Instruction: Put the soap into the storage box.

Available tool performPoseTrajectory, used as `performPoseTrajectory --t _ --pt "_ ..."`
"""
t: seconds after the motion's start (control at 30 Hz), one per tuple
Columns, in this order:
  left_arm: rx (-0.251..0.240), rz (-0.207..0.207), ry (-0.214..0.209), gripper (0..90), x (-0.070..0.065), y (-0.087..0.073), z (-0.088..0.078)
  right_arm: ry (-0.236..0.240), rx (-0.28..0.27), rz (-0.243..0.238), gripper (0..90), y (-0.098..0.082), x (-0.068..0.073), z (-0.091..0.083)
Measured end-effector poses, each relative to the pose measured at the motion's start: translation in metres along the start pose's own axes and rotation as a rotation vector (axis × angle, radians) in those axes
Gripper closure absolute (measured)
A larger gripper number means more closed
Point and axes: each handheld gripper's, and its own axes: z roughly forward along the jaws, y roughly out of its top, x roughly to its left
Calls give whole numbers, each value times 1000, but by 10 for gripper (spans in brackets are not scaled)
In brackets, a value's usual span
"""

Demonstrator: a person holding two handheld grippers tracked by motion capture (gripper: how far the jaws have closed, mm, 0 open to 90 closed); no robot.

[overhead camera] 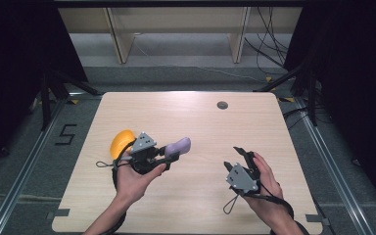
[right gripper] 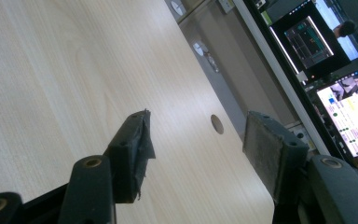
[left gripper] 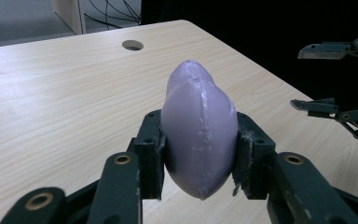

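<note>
The left claw [overhead camera: 175, 153] grips a pale purple, smooth, rounded object [overhead camera: 178, 146] — possibly a toy eggplant, though its exact kind is hard to tell. In the left gripper view its two black jaws press on either flank of the purple object [left gripper: 199, 135], which is held above the light wooden bench [overhead camera: 196, 117], its tapered end pointing away from the person's left hand [overhead camera: 136, 177]. Just behind that hand an orange rounded object [overhead camera: 120, 141] lies on the bench, partly hidden by the gripper. The right claw [overhead camera: 239, 157] sits near the bench's right side in the person's right hand [overhead camera: 267, 183] — its jaws are spread wide with nothing between them, and the right gripper view looks across bare wood to a round cable hole [right gripper: 217, 124]. Lit monitor screens [right gripper: 328, 60] stand beyond the bench edge.
</note>
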Motion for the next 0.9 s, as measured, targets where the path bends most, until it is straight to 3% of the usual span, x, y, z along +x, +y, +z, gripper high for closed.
performPoseTrajectory --t 0.03,0.1,0.13,0.17,0.2,0.23,0.43,0.5,0.6,0.83,0.9 --pt "-2 -14 5 588 0 0 0 0 1 6 424 0 0 0" --pt "-5 -3 -2 588 1 -1 -1 8 5 37 425 -1 1 0" --pt "-4 -19 11 587 0 -1 -2 14 4 37 425 -1 1 0" --pt "-1 -17 14 588 1 -1 -2 6 2 5 425 -2 -1 1" --pt "0 -7 15 588 1 -1 -3 18 6 7 425 -2 -1 1" --pt "0 1 17 588 2 -1 -4 13 14 41 425 -2 0 1" --pt "-9 -11 22 588 4 -2 -6 12 10 50 426 -3 0 1" --pt "-20 -16 15 588 6 -3 -7 25 14 22 427 -3 -1 2" --pt "-19 -21 26 587 8 -3 -9 18 19 64 428 -4 0 1" --pt "-26 -28 44 587 13 -4 -13 40 27 42 429 -6 -2 3" --pt "-28 -29 55 588 14 -4 -14 21 26 49 430 -6 -1 2"
